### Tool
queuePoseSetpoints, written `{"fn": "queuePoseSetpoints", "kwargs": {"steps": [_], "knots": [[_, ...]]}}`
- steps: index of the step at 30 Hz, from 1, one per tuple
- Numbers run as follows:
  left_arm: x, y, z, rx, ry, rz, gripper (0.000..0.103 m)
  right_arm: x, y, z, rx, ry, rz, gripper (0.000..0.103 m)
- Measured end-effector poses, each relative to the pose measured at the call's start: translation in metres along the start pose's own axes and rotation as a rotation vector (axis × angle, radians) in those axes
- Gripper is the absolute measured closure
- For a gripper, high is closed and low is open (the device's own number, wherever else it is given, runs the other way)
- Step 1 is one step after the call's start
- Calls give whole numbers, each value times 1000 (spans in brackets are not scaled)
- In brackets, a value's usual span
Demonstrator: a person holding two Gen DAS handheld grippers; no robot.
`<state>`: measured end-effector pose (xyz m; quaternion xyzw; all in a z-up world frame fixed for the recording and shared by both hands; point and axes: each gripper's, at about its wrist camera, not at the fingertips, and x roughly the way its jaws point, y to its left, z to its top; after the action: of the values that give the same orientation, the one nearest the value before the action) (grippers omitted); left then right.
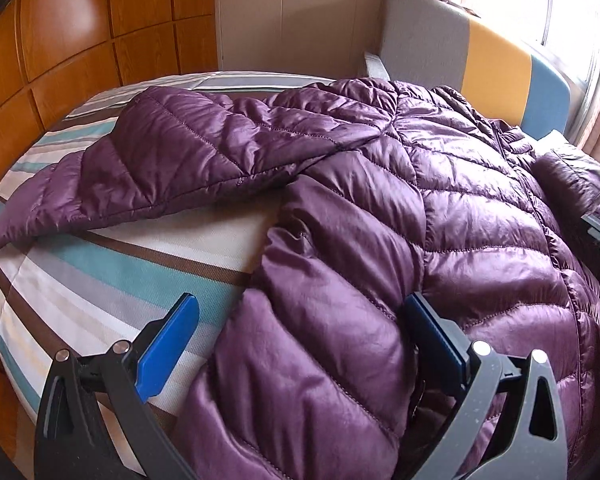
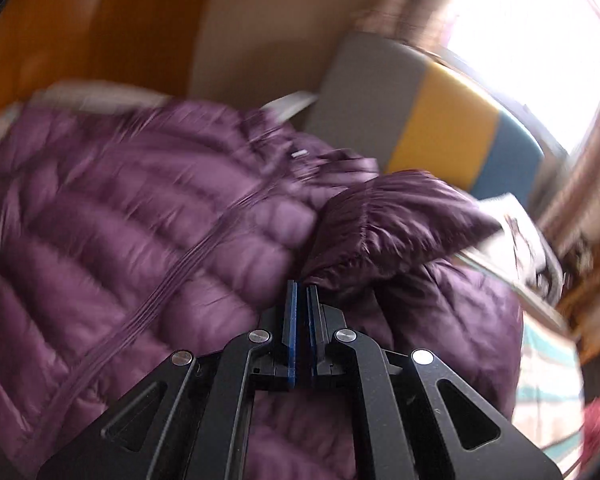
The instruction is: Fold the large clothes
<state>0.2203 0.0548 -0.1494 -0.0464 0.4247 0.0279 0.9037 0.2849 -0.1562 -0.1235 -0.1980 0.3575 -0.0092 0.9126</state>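
Purple quilted puffer jacket (image 1: 380, 200) spread on striped bed (image 1: 100, 280), sleeve outstretched.

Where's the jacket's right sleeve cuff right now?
In the right wrist view the sleeve cuff is pinched in the right gripper, lifted over the purple jacket body, near the multicoloured headboard.

Jacket (image 1: 380, 200) spread flat on bed (image 1: 100, 280), one sleeve (image 1: 160, 168) stretched out to left. Left gripper (image 1: 300, 332) straddles jacket's near hem, jaws wide apart, left one over bed, right one on jacket. Right gripper (image 2: 302, 292) at jacket's right side, jaws pinched on other sleeve (image 2: 392, 216), raised above jacket body. Sofa (image 1: 480, 68) behind bed, window (image 1: 560, 12) behind sofa.
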Motion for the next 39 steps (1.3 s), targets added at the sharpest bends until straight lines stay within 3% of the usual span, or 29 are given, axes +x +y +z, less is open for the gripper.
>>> {"fn": "queuePoseSetpoints", "kwargs": {"steps": [4,8,12,15,17,18,22,23,25,29,34,37,39], "knots": [[1,-1,1,10,5,3,2,5,14,-8,-105,52,5,98],[1,-5,1,25,10,7,2,6,5,-8,-74,68,37,98],[0,-4,1,22,10,5,2,3,-23,-9,101,93,117,98],[0,-3,1,19,8,-1,2,-7,-59,-18,309,67,166,82],[-1,-3,1,19,7,2,2,-14,-77,-22,443,21,185,58],[-1,-3,0,22,6,7,2,-19,-91,-25,528,-14,185,53],[-2,-5,-1,28,-2,28,2,-1,-116,-22,673,5,189,52],[-2,-5,-1,27,-3,28,2,6,-117,-18,685,14,197,58],[-2,-5,-1,23,-2,21,2,18,-111,-7,662,22,210,63],[-2,-5,-2,25,-5,23,2,17,-73,19,497,-22,282,63],[-1,-5,-1,27,-1,23,2,9,-31,28,328,-12,488,63],[-4,-4,3,20,18,15,2,-3,-33,18,316,-14,468,62],[-9,-6,8,19,12,-19,2,-16,-51,5,381,-36,398,62]]}}
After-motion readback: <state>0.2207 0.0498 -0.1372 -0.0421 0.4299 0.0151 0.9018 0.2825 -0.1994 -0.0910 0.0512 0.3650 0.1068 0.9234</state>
